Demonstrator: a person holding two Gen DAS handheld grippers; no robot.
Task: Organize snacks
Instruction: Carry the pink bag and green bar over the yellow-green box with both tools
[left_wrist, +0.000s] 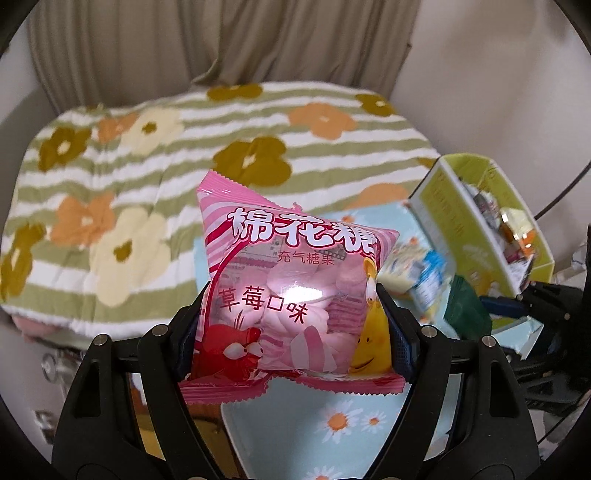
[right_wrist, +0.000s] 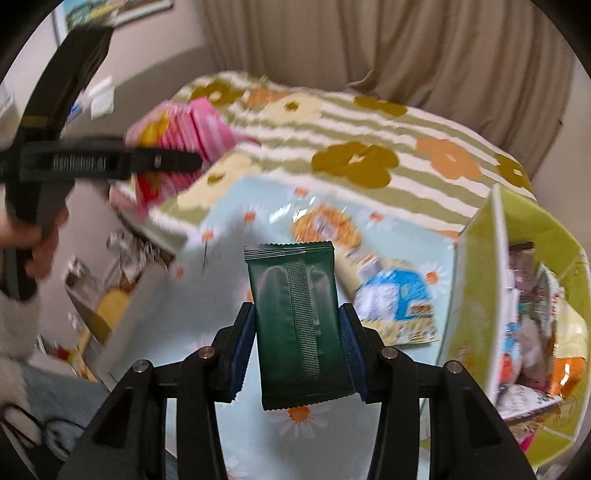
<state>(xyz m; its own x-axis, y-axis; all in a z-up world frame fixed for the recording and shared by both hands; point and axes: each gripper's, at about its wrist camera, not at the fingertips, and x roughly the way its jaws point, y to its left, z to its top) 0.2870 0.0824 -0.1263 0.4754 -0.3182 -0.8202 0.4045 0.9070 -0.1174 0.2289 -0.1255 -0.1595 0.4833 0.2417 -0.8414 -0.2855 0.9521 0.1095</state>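
Up at the back, a beige curtain hangs in loose folds, with a pale wall running off to its right. Below it spreads a bed blanket, green and white stripes dotted with big olive, orange and cream flowers. Nearer, a light-blue cloth printed with daisies lies over the tabletop, its edge meeting the blanket. Swing to the right wrist view: a framed picture peeks in at the top left corner, partly cut off. Low on the left, a blurred jumble of glinting clutter, too smeared to identify
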